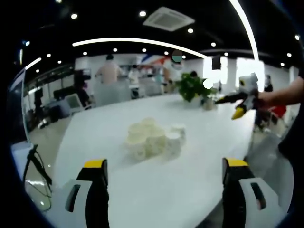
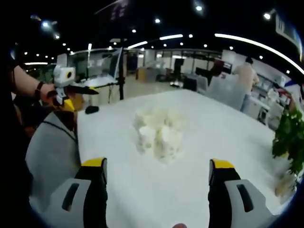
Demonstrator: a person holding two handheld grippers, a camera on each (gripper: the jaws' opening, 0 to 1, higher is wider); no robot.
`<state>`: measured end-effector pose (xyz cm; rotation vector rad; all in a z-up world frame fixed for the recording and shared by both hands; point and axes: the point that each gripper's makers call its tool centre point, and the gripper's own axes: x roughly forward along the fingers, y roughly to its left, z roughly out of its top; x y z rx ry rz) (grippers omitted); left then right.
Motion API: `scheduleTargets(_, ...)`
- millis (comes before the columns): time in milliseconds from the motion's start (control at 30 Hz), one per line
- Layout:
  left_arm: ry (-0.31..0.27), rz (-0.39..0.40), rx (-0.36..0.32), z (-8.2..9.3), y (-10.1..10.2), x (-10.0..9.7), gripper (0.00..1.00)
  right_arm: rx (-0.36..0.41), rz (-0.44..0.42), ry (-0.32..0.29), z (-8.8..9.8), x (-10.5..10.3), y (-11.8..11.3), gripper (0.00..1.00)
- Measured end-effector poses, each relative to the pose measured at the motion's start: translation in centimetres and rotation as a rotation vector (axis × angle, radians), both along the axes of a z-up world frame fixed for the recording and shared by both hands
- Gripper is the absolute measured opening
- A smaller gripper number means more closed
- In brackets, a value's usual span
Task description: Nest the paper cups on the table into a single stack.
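A cluster of several white paper cups (image 1: 154, 137) stands bunched together near the middle of the white table (image 1: 199, 128). In the left gripper view my left gripper (image 1: 165, 164) is open, its yellow-tipped jaws wide apart, short of the cups with nothing between them. My right gripper (image 1: 240, 100) shows at the right, held up over the table's far side. In the right gripper view the cups (image 2: 159, 133) lie ahead of my open right gripper (image 2: 157, 164), also bare. Held up at the left edge of that view is the left gripper (image 2: 66, 88).
A potted green plant (image 1: 192, 88) stands on the table beyond the cups, and in the right gripper view the plant (image 2: 289, 137) is at the right. A small black object (image 2: 91, 109) lies near the table edge. A grey chair (image 2: 50, 152) stands beside the table. People stand in the background.
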<state>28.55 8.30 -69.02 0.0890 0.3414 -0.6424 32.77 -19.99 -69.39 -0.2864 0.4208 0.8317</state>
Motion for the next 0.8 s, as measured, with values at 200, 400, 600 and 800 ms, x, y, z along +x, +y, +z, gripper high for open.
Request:
scheduleTargets(200, 0.004, 0.009, -0.001, -0.1, 0.3, 0.2, 1.00, -0.029, -0.003, 0.000, -0.4, 0.4, -0.1, 0.87)
scheduleTargets(400, 0.008, 0.000, 0.006, -0.2, 0.2, 0.3, 1.00, -0.027, -0.007, 0.004, -0.3, 0.7, -0.1, 0.86)
scheduleTargets(600, 0.012, -0.006, 0.004, -0.3, 0.1, 0.4, 1.00, -0.031, -0.007, 0.014, -0.6, 1.2, 0.2, 0.84)
scheduleTargets(800, 0.006, -0.013, 0.004, -0.2, -0.1, 0.7, 1.00, -0.027, -0.005, 0.018, -0.8, 1.6, 0.4, 0.83)
